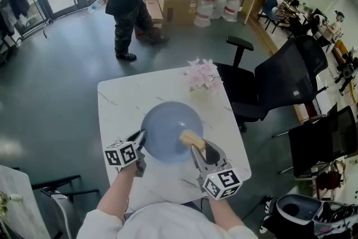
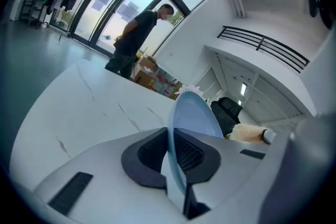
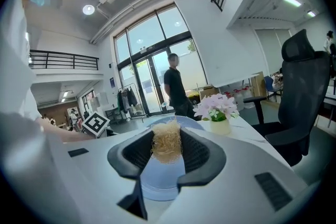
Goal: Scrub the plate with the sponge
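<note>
All I see of the operator from here: grey, black and white.
On my feed the left gripper (image 1: 140, 138) and right gripper (image 1: 197, 148) share a pale grey moulded shell with small black rectangular insets (image 2: 71, 191). Each jaw carries a black ribbed pad (image 3: 195, 153) set in a curved black surround. Each gripper bears a white marker cube (image 1: 222, 183) printed with black square patterns. The person wears a white short-sleeved top (image 1: 168, 222).

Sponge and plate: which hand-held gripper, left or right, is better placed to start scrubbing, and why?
Right. The right hand-held gripper is shut on the sponge, held over the blue plate. The left hand-held gripper is shut on the plate's rim, so it probably should just steady it.
</note>
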`<action>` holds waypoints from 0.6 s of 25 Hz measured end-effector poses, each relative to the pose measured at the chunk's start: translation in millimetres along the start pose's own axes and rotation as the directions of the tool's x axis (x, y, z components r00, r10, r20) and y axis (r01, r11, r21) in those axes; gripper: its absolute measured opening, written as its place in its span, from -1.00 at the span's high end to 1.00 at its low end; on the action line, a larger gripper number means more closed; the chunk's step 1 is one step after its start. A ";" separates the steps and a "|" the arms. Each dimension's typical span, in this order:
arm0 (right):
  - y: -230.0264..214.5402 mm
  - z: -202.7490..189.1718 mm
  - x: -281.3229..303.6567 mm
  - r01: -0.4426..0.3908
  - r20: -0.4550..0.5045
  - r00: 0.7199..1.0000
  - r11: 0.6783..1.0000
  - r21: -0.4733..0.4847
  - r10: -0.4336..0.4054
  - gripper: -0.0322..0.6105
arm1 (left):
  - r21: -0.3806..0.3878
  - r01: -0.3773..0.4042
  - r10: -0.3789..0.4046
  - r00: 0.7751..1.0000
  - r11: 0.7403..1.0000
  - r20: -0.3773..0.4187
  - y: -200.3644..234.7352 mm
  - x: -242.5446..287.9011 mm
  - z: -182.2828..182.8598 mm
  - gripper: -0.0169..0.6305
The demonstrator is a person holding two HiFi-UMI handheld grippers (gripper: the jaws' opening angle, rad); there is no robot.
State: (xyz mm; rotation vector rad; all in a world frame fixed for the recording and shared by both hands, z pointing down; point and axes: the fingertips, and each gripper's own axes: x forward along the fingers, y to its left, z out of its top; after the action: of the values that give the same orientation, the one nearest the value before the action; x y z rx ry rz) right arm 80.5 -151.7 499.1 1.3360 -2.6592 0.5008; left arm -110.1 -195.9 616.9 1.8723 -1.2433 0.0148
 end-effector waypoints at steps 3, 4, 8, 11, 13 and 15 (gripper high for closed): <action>16.0 4.2 5.4 -0.032 -0.004 0.999 0.997 -0.068 0.032 0.43 | 0.023 0.013 -0.015 0.998 1.000 0.066 -13.5 -18.1 13.5 0.82; 21.9 5.6 7.2 -0.044 -0.006 0.999 0.995 -0.091 0.043 0.44 | 0.031 0.015 -0.018 0.996 0.999 0.086 -17.7 -24.0 17.4 0.82; 48.9 8.8 13.6 -0.103 -0.018 0.995 0.978 -0.182 0.102 0.44 | 0.050 0.013 -0.020 0.989 0.999 0.150 -31.5 -46.7 27.1 0.82; 69.6 8.5 17.1 -0.152 -0.035 0.988 0.959 -0.240 0.147 0.43 | 0.056 0.018 -0.028 0.985 0.998 0.172 -38.6 -57.9 27.5 0.82; 82.7 8.1 20.4 -0.184 -0.040 0.983 0.946 -0.267 0.180 0.43 | 0.066 0.020 -0.032 0.983 0.998 0.179 -41.5 -62.9 26.6 0.82; 92.0 8.2 23.8 -0.206 -0.046 0.978 0.935 -0.288 0.201 0.43 | 0.086 0.020 -0.035 0.983 0.996 0.181 -44.1 -66.9 24.8 0.82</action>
State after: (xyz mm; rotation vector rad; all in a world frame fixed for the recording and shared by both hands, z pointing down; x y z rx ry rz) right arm -6.9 -121.6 475.7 0.9759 -2.7383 0.1277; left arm -120.9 -156.7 543.5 1.9992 -1.3590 -0.1241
